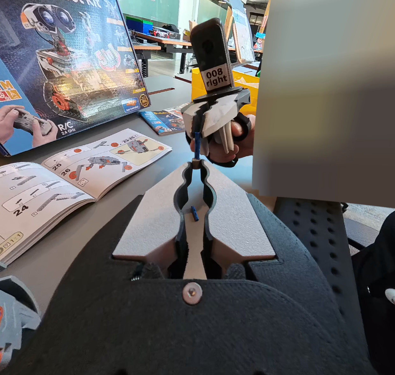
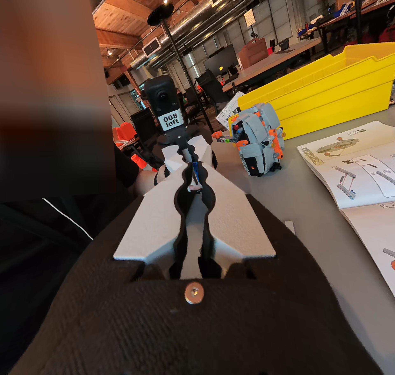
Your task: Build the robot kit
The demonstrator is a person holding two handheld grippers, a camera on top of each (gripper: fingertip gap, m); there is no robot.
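Note:
In the left wrist view my left gripper is shut on a small grey-tan bush at its fingertips, above the grey table. My right gripper, held by a hand, faces it from above and is shut on a blue pin whose lower end meets the bush. In the right wrist view my right gripper pinches the blue pin, and the left gripper stands just beyond it, tip to tip. A second blue pin lies on the table under the left fingers.
A robot kit box stands at the back left. An open instruction booklet lies on the table, with a small leaflet behind it. A grey-and-orange brick model stands before a yellow bin. My left and right fingertips are right by each other.

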